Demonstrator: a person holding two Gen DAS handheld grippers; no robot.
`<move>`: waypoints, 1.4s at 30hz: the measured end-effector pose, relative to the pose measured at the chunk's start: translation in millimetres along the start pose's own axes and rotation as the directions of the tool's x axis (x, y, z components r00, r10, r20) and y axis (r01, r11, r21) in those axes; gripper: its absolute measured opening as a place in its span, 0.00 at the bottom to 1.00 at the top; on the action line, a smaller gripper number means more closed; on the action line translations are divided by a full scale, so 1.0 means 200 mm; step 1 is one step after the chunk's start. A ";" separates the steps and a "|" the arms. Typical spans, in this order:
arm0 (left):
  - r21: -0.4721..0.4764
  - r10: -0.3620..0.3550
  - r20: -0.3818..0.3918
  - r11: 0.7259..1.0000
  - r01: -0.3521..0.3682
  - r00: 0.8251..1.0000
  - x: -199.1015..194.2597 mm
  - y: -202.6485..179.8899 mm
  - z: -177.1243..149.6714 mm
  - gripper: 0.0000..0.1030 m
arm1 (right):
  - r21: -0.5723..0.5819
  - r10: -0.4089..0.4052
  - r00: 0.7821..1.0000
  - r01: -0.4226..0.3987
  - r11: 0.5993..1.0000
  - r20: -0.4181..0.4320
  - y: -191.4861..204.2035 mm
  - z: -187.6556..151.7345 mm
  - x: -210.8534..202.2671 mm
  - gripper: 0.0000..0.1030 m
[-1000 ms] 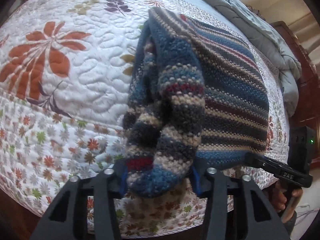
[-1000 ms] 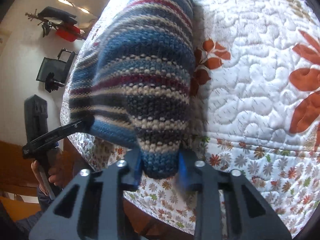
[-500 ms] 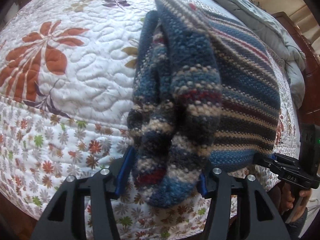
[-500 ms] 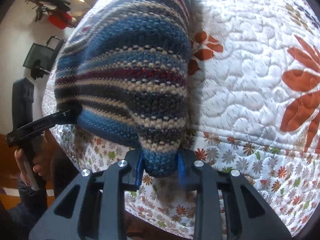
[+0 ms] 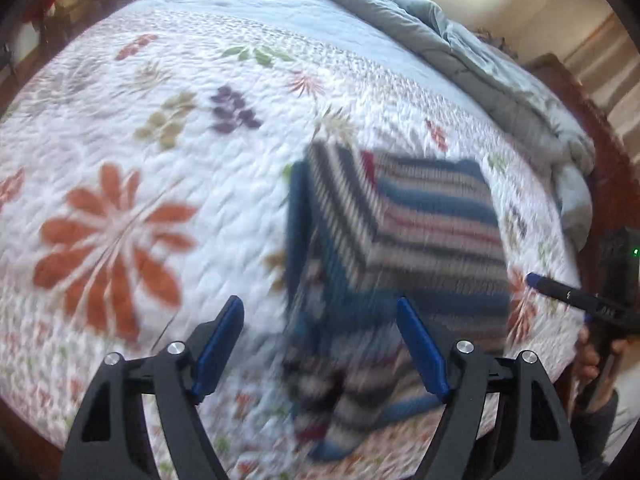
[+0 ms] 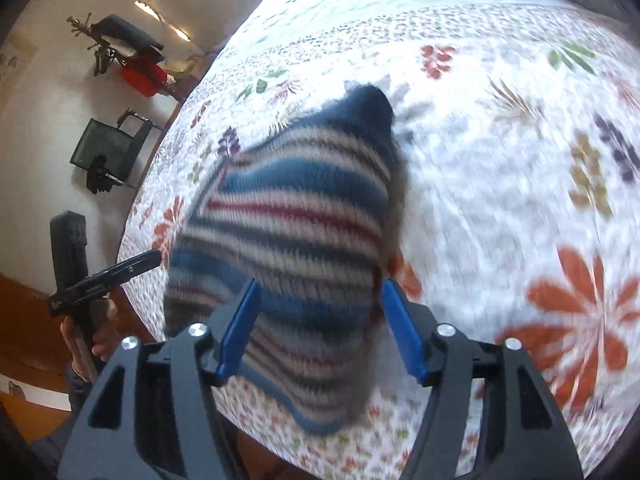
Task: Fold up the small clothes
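A blue, cream and red striped knitted sweater [image 5: 416, 232] lies folded on the quilt, blurred by motion, its near end drooping over the bed's front edge. My left gripper [image 5: 320, 344] hovers above that near end, jaws opening; the blue pads stand clear of the knit. In the right wrist view the same sweater [image 6: 296, 232] lies under my right gripper [image 6: 322, 330], jaws also opening, pads apart from the wool. Each gripper shows in the other's view: the right one [image 5: 568, 296] at the sweater's right corner, the left one [image 6: 104, 280] at its left corner.
A white floral quilt [image 5: 120, 200] covers the bed. A bunched grey duvet [image 5: 500, 72] lies along the far right side by dark wooden furniture [image 5: 600, 128]. Beyond the bed's left side stand a black chair [image 6: 108, 152] and a red item [image 6: 140, 76].
Both grippers held the sweater's near edge and have let it go. Their jaws have spread wide and both have drawn up and back, and the sweater has dropped onto the quilt.
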State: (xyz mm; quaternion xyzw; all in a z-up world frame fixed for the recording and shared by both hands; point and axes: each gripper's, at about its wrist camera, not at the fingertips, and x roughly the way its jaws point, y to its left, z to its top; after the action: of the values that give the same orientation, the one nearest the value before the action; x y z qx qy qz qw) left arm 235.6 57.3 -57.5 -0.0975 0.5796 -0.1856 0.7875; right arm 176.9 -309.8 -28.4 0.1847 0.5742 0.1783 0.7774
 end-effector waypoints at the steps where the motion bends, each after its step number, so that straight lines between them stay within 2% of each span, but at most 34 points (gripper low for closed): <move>1: 0.000 0.003 -0.018 1.000 -0.003 1.000 0.06 -0.01 0.07 0.77 | 0.004 0.004 1.000 -0.004 1.000 -0.006 0.00 0.07 0.03 0.66; 5: 0.001 0.059 -0.063 0.998 -0.059 0.996 0.26 -0.05 0.23 0.77 | 0.016 -0.054 0.998 0.055 0.998 -0.024 -0.01 0.25 0.17 0.67; 10: -0.033 0.010 -0.080 0.999 -0.013 0.997 0.38 -0.04 0.33 0.74 | 0.080 -0.019 0.998 0.024 0.996 -0.059 -0.11 0.39 0.34 0.71; 11: -0.035 -0.010 -0.092 0.999 0.007 0.996 0.41 -0.05 0.34 0.70 | 0.101 0.003 0.997 0.004 0.995 -0.073 -0.14 0.41 0.37 0.69; 12: -0.036 -0.031 -0.108 0.999 0.027 0.994 0.43 -0.06 0.36 0.57 | 0.118 0.037 0.996 -0.027 0.993 -0.086 -0.15 0.43 0.40 0.65; 13: -0.040 -0.050 -0.126 0.998 0.045 0.991 0.46 -0.07 0.36 0.48 | 0.131 0.074 0.993 -0.061 0.989 -0.097 -0.17 0.43 0.42 0.59; 14: -0.043 -0.047 -0.131 0.998 0.041 0.990 0.47 -0.07 0.36 0.47 | 0.132 0.080 0.992 -0.066 0.989 -0.102 -0.17 0.44 0.44 0.57; 17: -0.026 -0.033 -0.112 0.999 0.030 0.993 0.46 -0.08 0.36 0.39 | 0.068 0.038 0.995 -0.032 0.997 -0.093 -0.13 0.44 0.42 0.38; 19: -0.016 -0.040 -0.091 0.999 0.039 0.995 0.43 -0.09 0.36 0.33 | 0.063 0.030 0.996 -0.025 0.998 -0.081 -0.12 0.44 0.39 0.33; 21: -0.014 -0.044 -0.084 0.999 0.043 0.995 0.42 -0.09 0.36 0.32 | 0.058 0.025 0.998 -0.021 0.998 -0.064 -0.12 0.43 0.36 0.32; 28: 0.049 0.027 -0.093 0.999 -0.023 0.995 0.54 -0.11 0.32 0.40 | 0.132 0.044 0.998 -0.038 0.991 -0.049 -0.23 0.40 0.45 0.33; 31: 0.046 0.035 -0.090 0.998 -0.030 0.995 0.51 -0.12 0.32 0.41 | 0.115 0.036 0.998 -0.030 0.993 -0.053 -0.21 0.41 0.44 0.39; 33: 0.080 0.085 -0.067 0.994 -0.079 0.994 0.47 -0.16 0.31 0.47 | 0.088 0.010 0.999 -0.007 0.996 -0.044 -0.17 0.40 0.41 0.45; 35: 0.118 0.138 -0.040 0.984 -0.133 0.990 0.41 -0.21 0.28 0.61 | 0.049 -0.018 0.999 0.019 0.999 -0.034 -0.13 0.37 0.37 0.51; 36: 0.132 0.153 -0.028 0.980 -0.148 0.988 0.38 -0.23 0.26 0.63 | 0.029 -0.037 0.999 0.038 0.999 -0.025 -0.11 0.36 0.34 0.56; 37: 0.145 0.154 -0.017 0.978 -0.149 0.988 0.35 -0.24 0.24 0.67 | 0.004 -0.046 0.999 0.046 0.999 -0.019 -0.08 0.33 0.31 0.63; 38: 0.162 0.153 -0.004 0.975 -0.150 0.988 0.31 -0.26 0.20 0.71 | -0.009 -0.048 0.999 0.048 0.999 -0.017 -0.06 0.30 0.30 0.66; 42: 0.206 0.159 0.027 0.965 -0.161 0.987 0.22 -0.31 0.09 0.77 | -0.048 -0.048 0.998 0.047 0.998 -0.033 0.00 0.18 0.25 0.70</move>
State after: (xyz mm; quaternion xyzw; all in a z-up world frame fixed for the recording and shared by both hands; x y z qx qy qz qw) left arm 252.4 -17.2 -67.3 0.0313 0.5591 -0.1805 0.8086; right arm 225.3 -288.4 -60.2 0.1494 0.5872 0.1765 0.7757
